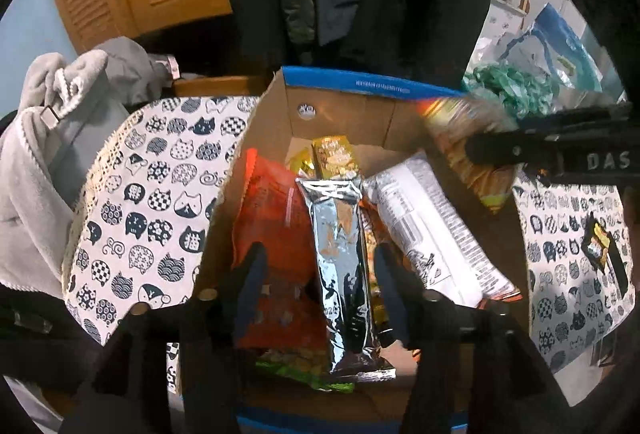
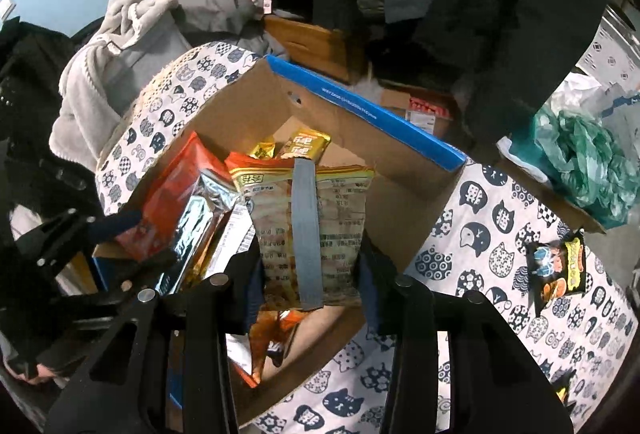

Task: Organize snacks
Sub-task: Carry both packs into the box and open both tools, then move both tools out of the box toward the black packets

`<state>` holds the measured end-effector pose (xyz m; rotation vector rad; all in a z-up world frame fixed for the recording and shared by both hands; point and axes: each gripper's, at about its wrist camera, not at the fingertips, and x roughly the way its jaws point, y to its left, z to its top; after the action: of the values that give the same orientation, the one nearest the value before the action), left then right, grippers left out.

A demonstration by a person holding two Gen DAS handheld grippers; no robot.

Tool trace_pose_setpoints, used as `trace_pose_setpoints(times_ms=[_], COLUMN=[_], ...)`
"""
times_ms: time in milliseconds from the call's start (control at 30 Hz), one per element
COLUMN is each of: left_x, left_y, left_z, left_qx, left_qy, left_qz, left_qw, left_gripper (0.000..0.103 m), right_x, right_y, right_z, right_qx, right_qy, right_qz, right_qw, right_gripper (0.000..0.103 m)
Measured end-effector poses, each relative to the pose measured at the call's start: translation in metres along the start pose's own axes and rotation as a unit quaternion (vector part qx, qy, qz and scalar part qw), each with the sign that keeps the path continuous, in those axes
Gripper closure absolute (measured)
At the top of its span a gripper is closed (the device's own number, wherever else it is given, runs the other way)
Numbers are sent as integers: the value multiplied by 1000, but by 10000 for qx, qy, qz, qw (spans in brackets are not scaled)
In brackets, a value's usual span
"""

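So the box (image 2: 360, 170) sits mid-frame on the cat-print cloth (image 2: 500, 218) and it's already pretty full: orange bag (image 1: 276, 218), silver pack (image 1: 344, 266), white pack (image 1: 424, 218), a couple of gold ones (image 1: 334, 154) at the back. I'd say we're most of the way there. What's left, as far as I can see, is the dark little packet (image 2: 558, 264) lying on the cloth at the right of the right view, well apart from the box.

My right gripper (image 2: 310, 274) is clamped on a yellow-topped snack bag (image 2: 308, 202), held upright over the box's open side, not down inside yet I think.

My left gripper (image 1: 320, 286) is spread wide with nothing in it, jaws either side of the silver pack; can't tell if they're touching it.
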<state>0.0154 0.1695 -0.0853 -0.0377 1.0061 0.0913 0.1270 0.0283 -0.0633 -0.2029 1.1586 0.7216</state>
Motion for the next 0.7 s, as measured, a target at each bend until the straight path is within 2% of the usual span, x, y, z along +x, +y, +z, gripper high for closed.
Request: trace_pose_setpoints(times_ms=[33,233,367,433,700], left_x=[-3,-17,-23,-24,-25], left_y=[0,-6,-16,-23,-58], left_z=[1,6,9,10,11], left_qx=[-21,-40,8,70,420], left_qy=[-50,-240,-307,-329,-316], left_qz=[0,-83,-214,-244,-352], left_qw=[10000,9997,9993,9991,9980], left_gripper=[39,35,34,34,33], right_x=[-1,-16,-27,-33,-48], right_y=[-1,-4,-7,-10,-40], right_z=[0,-5,-12,-17,-51], right_qx=[6,-26,-73,-56,144], right_qy=[-22,-191,-276,-305,-220], right_qz=[-6,-23,-135,-166,-392], right_qw=[10000,9998,9995,9994,9989], right_gripper=[56,46,44,38,35])
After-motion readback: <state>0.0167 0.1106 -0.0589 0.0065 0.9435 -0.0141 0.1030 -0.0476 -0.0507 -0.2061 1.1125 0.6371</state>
